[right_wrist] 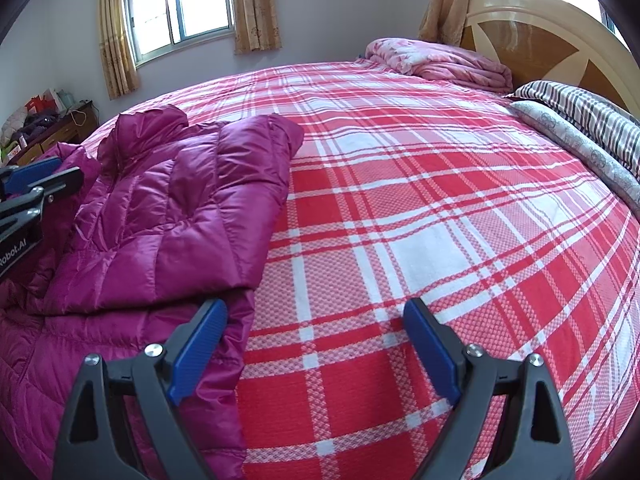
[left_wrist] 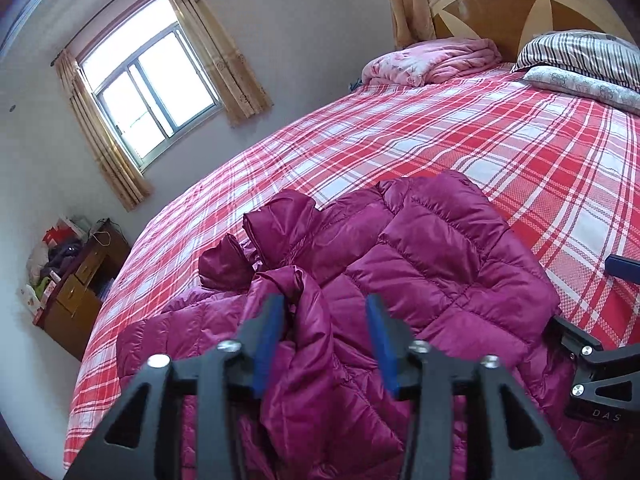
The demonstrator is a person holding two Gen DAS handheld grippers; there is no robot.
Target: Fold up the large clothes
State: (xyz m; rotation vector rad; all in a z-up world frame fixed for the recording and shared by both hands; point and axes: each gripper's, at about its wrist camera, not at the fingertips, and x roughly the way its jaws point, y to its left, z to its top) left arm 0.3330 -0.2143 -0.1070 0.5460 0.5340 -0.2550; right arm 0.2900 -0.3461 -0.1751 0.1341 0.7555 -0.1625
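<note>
Left gripper [left_wrist: 326, 308] hung low over the magenta down jacket [left_wrist: 420, 248], jaws spread, a bunched ridge of fabric between the blue pads [left_wrist: 268, 340] but not pinched. Right gripper [right_wrist: 316, 316] sat at the jacket's right hem, jaws wide apart, nothing held. Jacket lay rumpled on the red plaid bedspread [right_wrist: 420, 200]. Partial lettering read "obot.AI" and "DAS" on the gripper bodies.
</note>
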